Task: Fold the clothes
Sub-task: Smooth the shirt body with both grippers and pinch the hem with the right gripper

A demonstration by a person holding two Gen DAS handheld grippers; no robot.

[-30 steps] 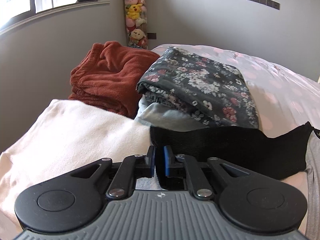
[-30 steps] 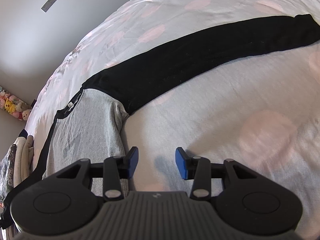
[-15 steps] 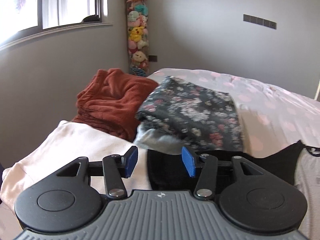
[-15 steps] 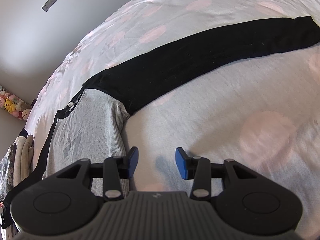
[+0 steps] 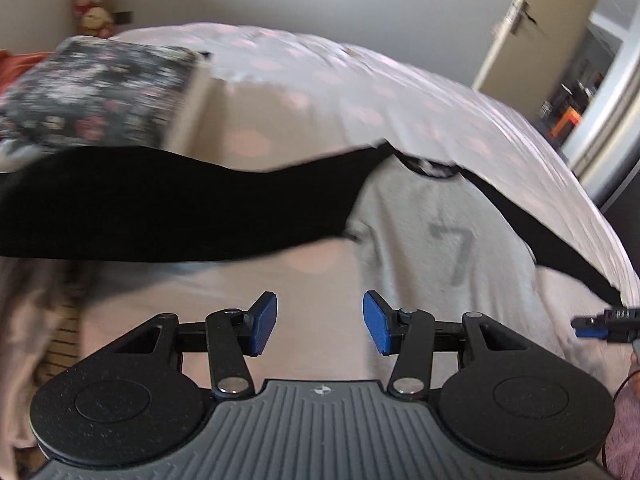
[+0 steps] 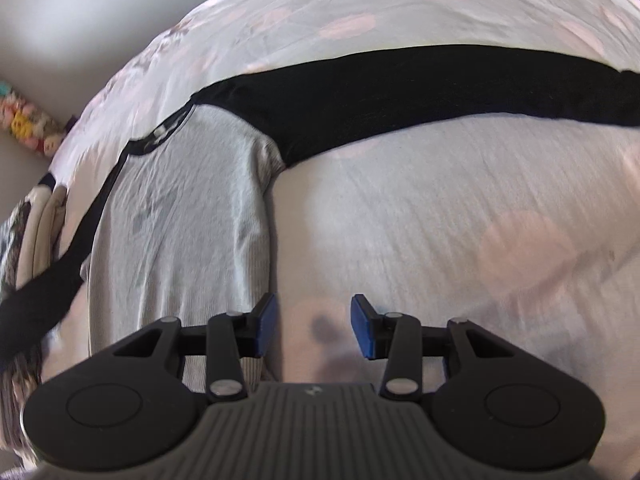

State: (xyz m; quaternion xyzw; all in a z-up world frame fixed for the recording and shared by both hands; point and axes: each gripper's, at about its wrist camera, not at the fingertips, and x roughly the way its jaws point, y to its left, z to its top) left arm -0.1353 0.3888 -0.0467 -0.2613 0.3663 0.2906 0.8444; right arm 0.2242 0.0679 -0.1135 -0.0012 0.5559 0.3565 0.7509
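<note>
A grey raglan shirt with black sleeves lies flat on the pink-spotted bed. The left gripper and right gripper hover at bottom centre, both part open and empty.

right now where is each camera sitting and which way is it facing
Left wrist: on the left gripper, tilted down across the bed; sees the shirt, its black sleeve, a floral stack and a door; own open fingers show, plus the right gripper's tip.
Right wrist: on the right gripper, tilted down at the bed; sees the shirt and its other sleeve; own open fingers show.
Shared: the shirt, the bed, the floral stack.
</note>
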